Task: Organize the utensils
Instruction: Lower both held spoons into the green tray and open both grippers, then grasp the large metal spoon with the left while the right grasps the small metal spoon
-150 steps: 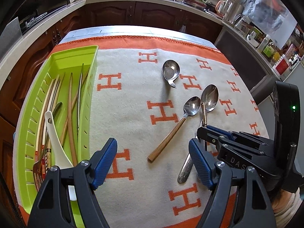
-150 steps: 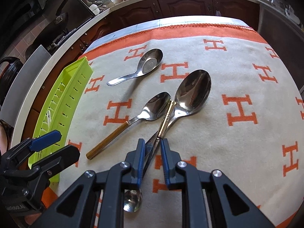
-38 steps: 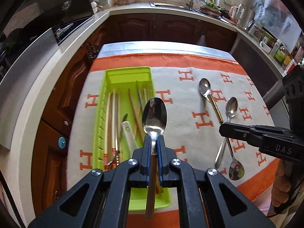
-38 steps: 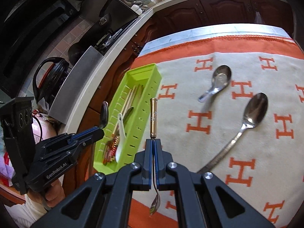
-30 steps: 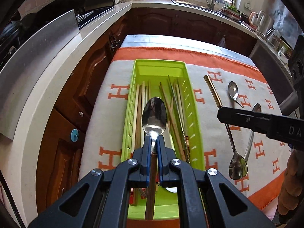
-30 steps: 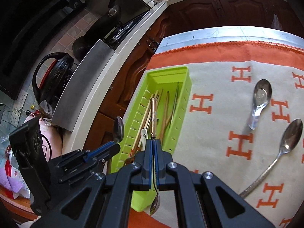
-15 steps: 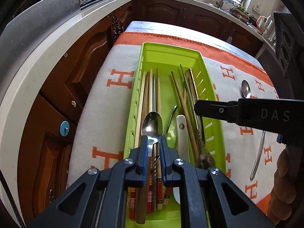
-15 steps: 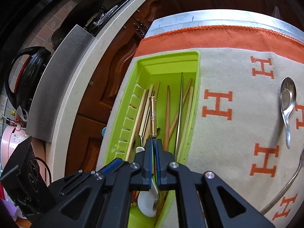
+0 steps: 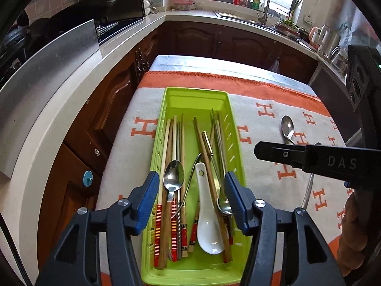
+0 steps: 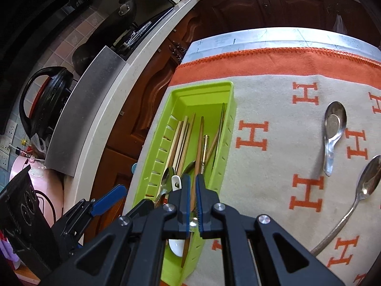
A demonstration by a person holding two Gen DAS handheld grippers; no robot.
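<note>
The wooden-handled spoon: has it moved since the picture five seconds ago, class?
Yes. The wooden-handled spoon lay on the H-patterned cloth right of the green tray; now it lies inside the tray, along its left side.

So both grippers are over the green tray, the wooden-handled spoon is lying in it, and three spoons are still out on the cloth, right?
Not three. The right wrist view shows two on the cloth: a short-handled metal spoon and a long-handled metal spoon. The rest holds: wooden-handled spoon lies in the green tray.

The utensil tray (image 9: 228,109) lies on the cloth (image 9: 133,152) at the surface's nine o'clock side. Chopsticks (image 9: 175,138) and spoons (image 9: 173,175) lie inside it. Two spoons (image 10: 333,131) lie on the cloth toward three o'clock.
</note>
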